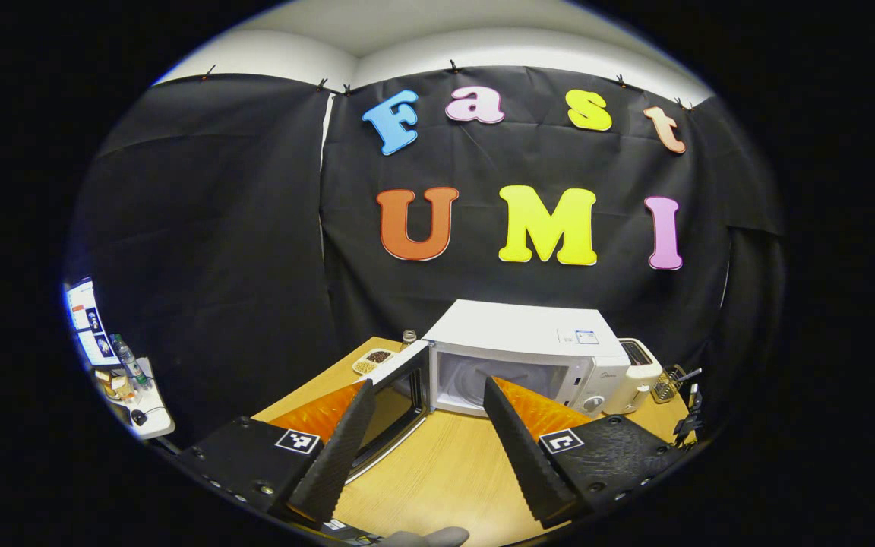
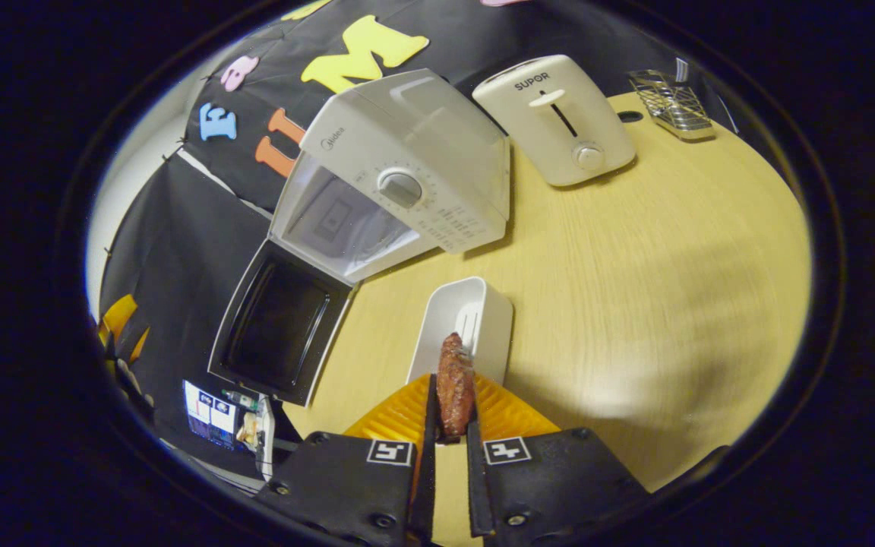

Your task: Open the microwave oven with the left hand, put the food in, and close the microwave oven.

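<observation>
A white microwave oven (image 1: 529, 346) stands at the back of the wooden table with its door (image 1: 396, 395) swung open to the left and its cavity (image 1: 483, 380) showing. My left gripper (image 1: 426, 395) hangs open in front of it, nothing between its fingers. In the right gripper view the microwave (image 2: 399, 175) and its open door (image 2: 278, 323) lie ahead to the left. My right gripper (image 2: 453, 380) is shut on a brown piece of food (image 2: 454, 384), lifted just above a white rectangular dish (image 2: 462, 323).
A white toaster (image 2: 559, 118) stands right of the microwave, with a wire rack (image 2: 669, 102) beyond it. A small tray of food (image 1: 373, 359) and a jar (image 1: 409, 338) sit left of the microwave. A side table with bottles (image 1: 126, 380) is at far left.
</observation>
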